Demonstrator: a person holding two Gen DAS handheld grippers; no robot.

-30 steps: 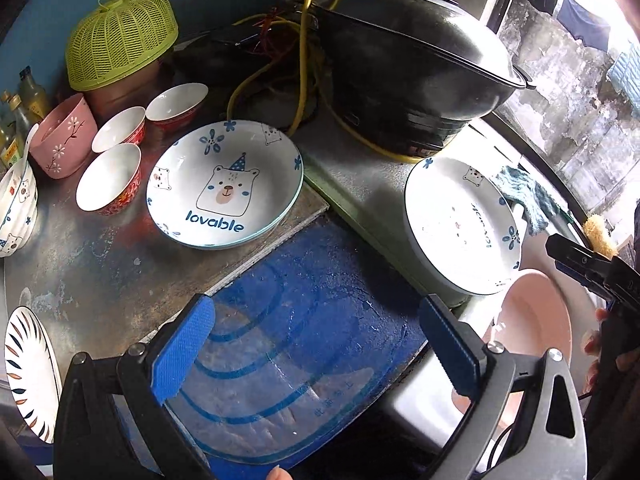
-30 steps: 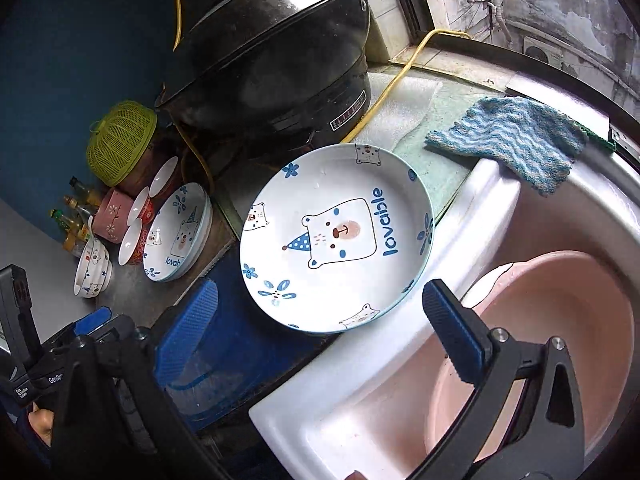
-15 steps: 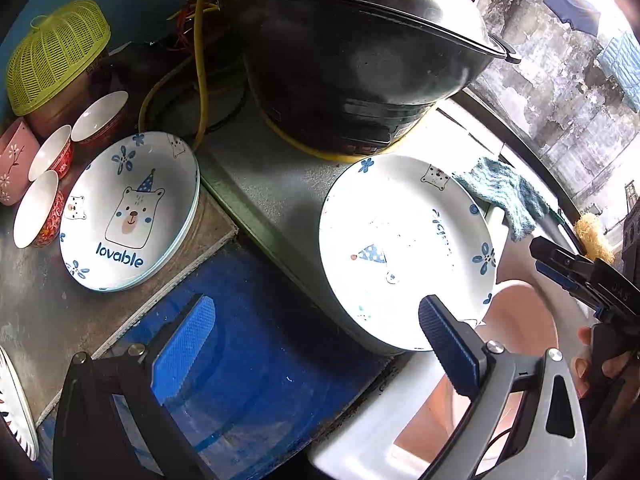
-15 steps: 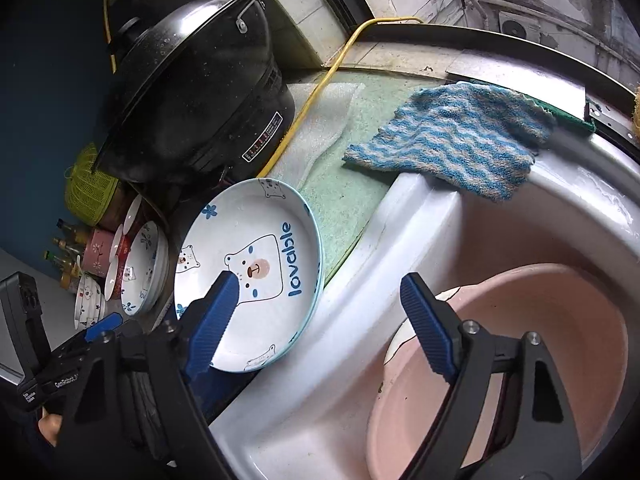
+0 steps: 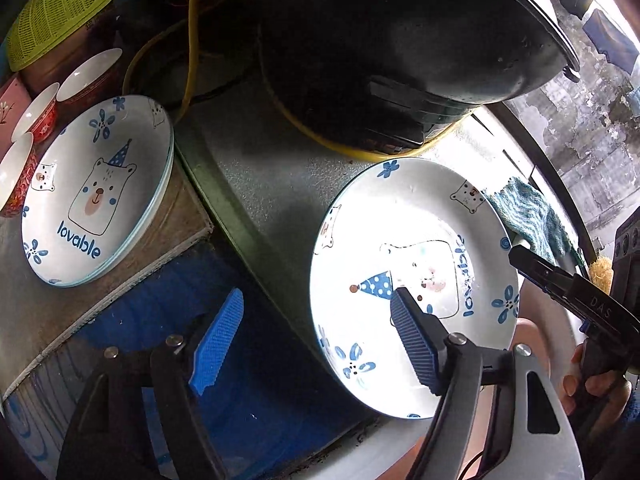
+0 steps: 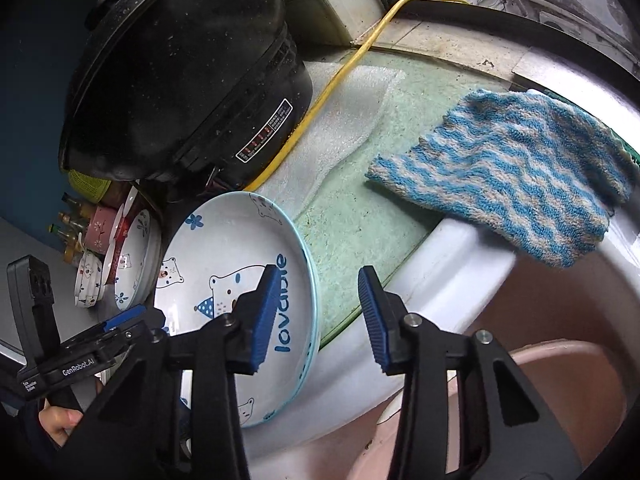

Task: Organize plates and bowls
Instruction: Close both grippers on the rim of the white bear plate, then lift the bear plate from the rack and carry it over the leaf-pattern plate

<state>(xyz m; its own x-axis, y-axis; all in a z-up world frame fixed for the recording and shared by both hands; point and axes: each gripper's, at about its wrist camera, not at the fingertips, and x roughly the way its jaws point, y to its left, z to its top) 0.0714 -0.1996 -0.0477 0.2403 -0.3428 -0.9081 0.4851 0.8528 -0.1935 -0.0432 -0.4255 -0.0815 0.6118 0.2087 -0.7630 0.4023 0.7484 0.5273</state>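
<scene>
Moved: both grippers have come closer to the plate [image 5: 416, 240] since the earlier frames, jaws just closing.
Plate: white, blue rim, bear in a party hat, "lovable" in blue, blue flowers; on the desk [image 5: 256, 184] edge beside the sink [image 6: 452, 256], at 5 o'clock from the pot [image 6: 184, 68].
Left gripper [image 5: 316, 340]: unclenched, straddling the plate's near rim, no pad pressing.
Right gripper [image 6: 316, 312]: unclenched, the plate's right rim between its jaws, untouched.
Second plate [image 5: 96, 188]: same print, at 9 o'clock.

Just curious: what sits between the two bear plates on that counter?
Only bare grey counter separates the left bear plate from the right bear plate; the left wrist view shows it.
</scene>
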